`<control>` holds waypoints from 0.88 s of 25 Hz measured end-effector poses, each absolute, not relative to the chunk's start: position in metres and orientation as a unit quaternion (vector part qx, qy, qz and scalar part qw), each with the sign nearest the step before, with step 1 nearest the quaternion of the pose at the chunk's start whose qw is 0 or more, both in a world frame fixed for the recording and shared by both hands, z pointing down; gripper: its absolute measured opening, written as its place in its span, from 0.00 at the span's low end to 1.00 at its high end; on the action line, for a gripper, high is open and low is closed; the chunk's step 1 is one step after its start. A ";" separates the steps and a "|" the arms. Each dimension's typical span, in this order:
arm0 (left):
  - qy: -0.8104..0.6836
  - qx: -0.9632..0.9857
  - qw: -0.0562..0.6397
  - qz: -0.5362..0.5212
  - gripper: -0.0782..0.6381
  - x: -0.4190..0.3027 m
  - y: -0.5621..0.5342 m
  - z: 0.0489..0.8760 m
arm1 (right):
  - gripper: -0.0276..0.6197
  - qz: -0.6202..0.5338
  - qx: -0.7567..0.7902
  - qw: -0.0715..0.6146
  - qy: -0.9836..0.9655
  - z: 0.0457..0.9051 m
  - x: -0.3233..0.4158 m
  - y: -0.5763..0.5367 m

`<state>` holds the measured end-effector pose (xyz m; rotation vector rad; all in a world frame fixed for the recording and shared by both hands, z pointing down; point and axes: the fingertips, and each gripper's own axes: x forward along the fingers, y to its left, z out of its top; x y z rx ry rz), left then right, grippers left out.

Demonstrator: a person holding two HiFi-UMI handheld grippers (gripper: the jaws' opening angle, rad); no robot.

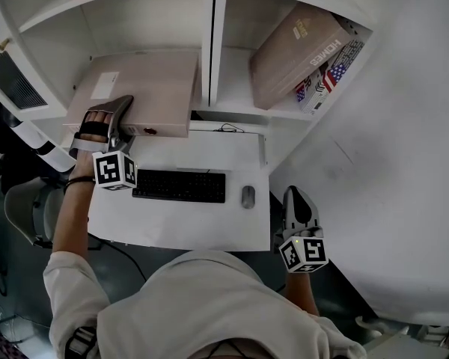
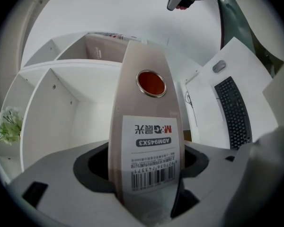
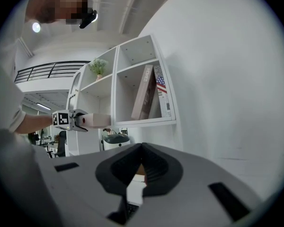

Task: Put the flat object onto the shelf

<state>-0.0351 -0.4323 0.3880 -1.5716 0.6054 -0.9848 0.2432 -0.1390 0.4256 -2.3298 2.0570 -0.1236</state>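
The flat object is one beige ring binder (image 1: 146, 88). It lies flat on the board of the left compartment of the white shelf (image 1: 209, 43), with its spine end jutting past the front edge over the desk (image 1: 194, 226). In the left gripper view its spine label (image 2: 151, 157) reads upside down "M&G" with Chinese characters, then "ADM945X3" above one barcode. Above the label sits one round metal-rimmed hole showing red.

The left gripper (image 1: 120, 111) straddles that spine with its jaws spread: a dark gap shows on either side, so the pads are not pressing. The right gripper (image 3: 142, 148) hangs beside the desk, jaws pressed together on nothing.

In the right compartment one brown box (image 1: 292, 51) printed "HOMES" leans against a book (image 1: 329, 77) bearing an American flag. The smooth white desk carries one black keyboard (image 1: 179, 185) and one grey oval mouse (image 1: 248, 196).
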 end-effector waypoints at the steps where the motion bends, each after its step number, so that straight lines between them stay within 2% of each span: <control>1: 0.254 -0.669 0.558 -0.419 0.59 -0.034 -0.434 0.388 | 0.05 -0.040 -0.750 0.016 0.660 0.426 0.244 -0.139; 22: 0.208 -0.694 0.530 -0.441 0.62 -0.015 -0.472 0.394 | 0.05 -0.046 -0.762 0.019 0.646 0.431 0.253 -0.144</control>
